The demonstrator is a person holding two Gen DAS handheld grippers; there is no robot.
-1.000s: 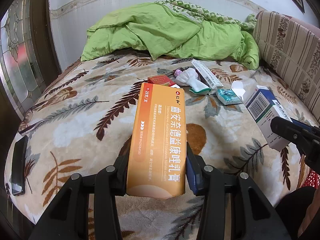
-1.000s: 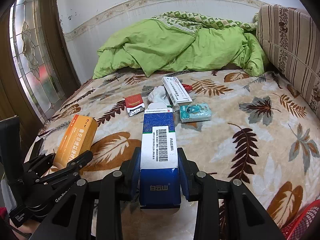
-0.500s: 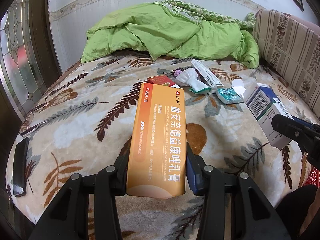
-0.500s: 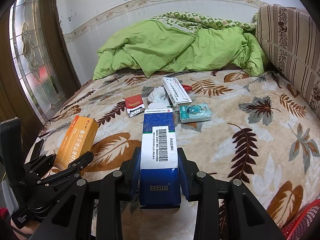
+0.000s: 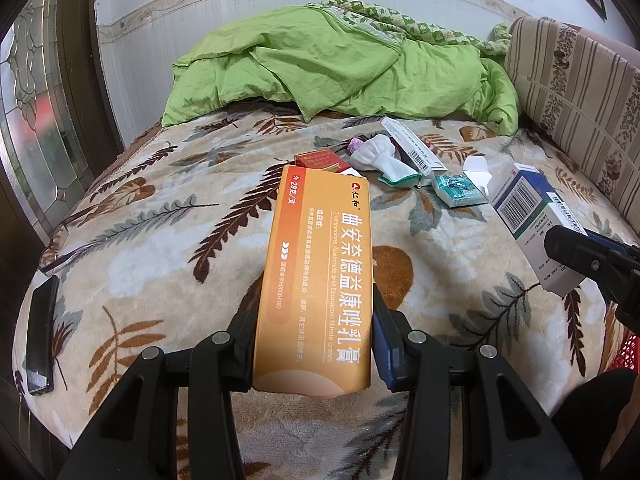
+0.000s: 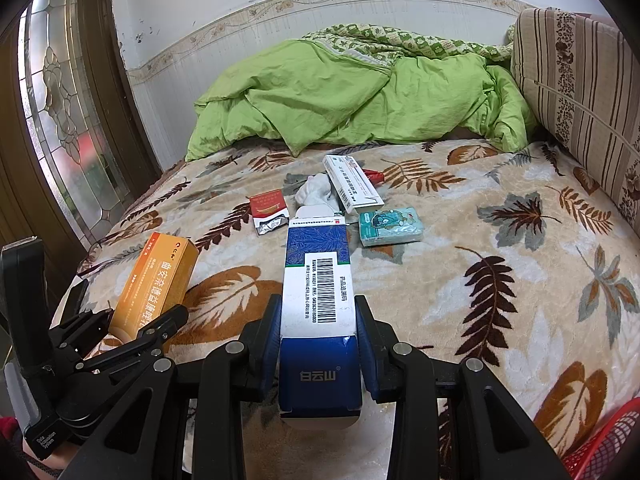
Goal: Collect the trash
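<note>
"白云山" on blue carton (image 6: 320,320)

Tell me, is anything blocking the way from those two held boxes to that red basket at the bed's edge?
Nothing visible does. The left tool grips the orange box and the right tool grips the blue box. The red basket shows only partly at the lower right, so its inside cannot be seen.

The left gripper (image 5: 314,344) points forward and down, its two jaws closed on the sides of an orange box (image 5: 320,276) — the box sticks out toward 12 o'clock. The right gripper (image 6: 318,340) has the same pose, jaws pressed on a blue and white box (image 6: 318,300).
</note>
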